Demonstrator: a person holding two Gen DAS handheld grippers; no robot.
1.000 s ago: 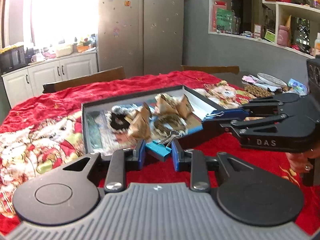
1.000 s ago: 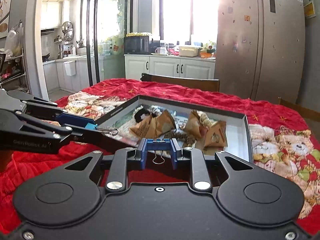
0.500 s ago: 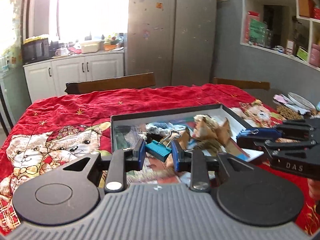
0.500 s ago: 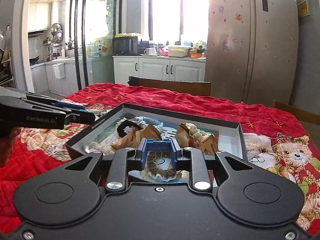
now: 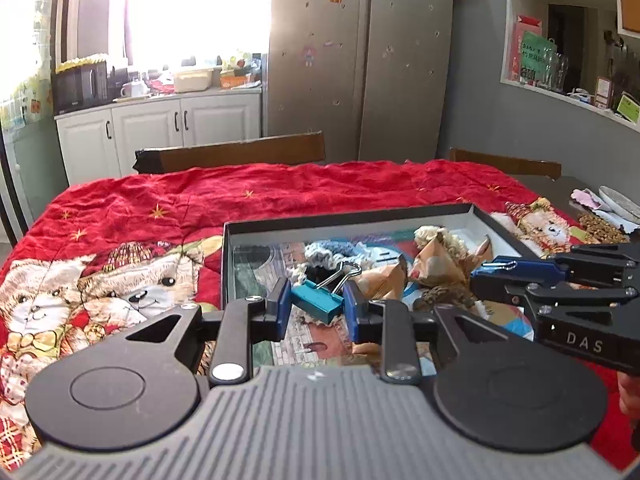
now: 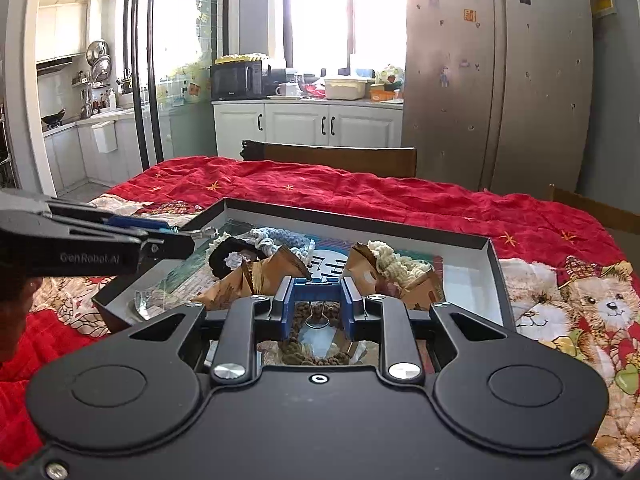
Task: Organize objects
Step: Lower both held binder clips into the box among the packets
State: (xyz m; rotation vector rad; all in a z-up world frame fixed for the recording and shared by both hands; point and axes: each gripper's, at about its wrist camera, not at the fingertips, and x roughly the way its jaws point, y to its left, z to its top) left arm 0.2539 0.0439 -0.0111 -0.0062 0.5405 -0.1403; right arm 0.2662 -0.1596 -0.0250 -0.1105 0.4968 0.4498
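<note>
Both grippers have carried forward over the open box since a second ago. Left gripper: jaws pinching a teal binder clip, long axis slanted across them, wire handles toward the box. Right gripper: jaws pinching a dark blue binder clip crosswise. Both clips hang above the box's clutter; release looks next. Red bear-print cloth covers the counter; kitchen behind.

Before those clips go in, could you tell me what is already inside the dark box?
Inside the box lie brown paper cones, cream yarn, a black knitted piece and a brown cord on a printed sheet. The grippers and cones cover the rest.
</note>
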